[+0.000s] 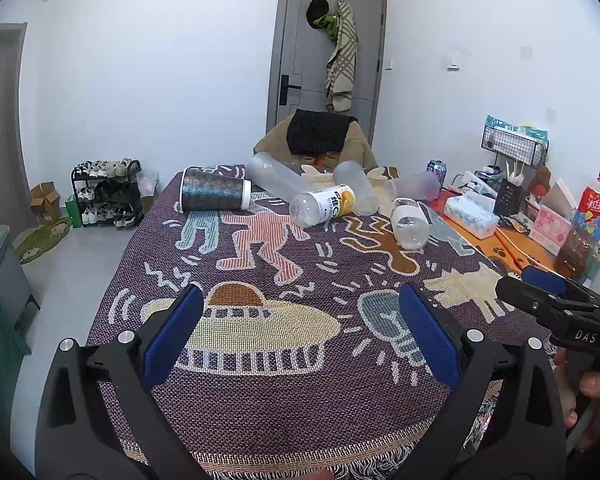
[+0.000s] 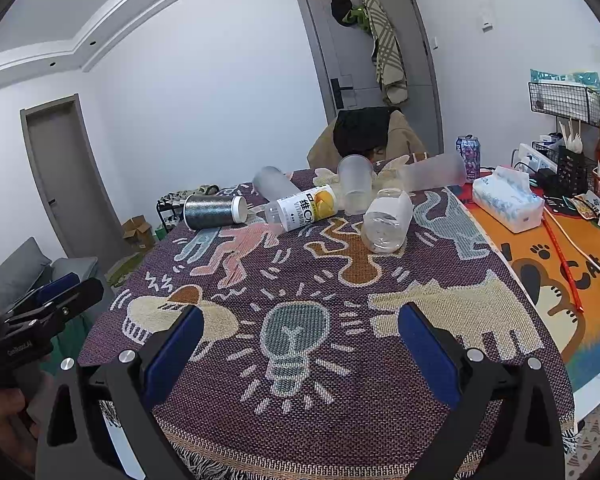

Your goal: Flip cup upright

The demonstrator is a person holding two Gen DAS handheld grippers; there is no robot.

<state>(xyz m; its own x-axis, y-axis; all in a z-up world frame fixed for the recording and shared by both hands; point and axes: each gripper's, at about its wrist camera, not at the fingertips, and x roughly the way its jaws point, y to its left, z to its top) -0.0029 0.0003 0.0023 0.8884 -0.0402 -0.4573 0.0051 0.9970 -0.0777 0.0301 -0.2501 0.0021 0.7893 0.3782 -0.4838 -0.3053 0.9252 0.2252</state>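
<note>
Both grippers spread wide, holding nothing: left gripper (image 1: 302, 332) and right gripper (image 2: 300, 340) low over the near edge of the patterned blanket (image 2: 340, 380) on the worktop. Dark cup (image 2: 214, 211) lying on its side at the far left, beside toppled frosted cups (image 2: 274, 185) and a labelled bottle (image 2: 306, 208).

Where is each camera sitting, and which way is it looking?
Left wrist: sits on the left gripper, looks across the patterned cloth toward the grey door; the right gripper and fingers show at its right edge.
Right wrist: sits on the right gripper, faces the same way; the left gripper shows at its left edge.
Shared: the glitter cup, vitamin bottle, tissue box.
</note>
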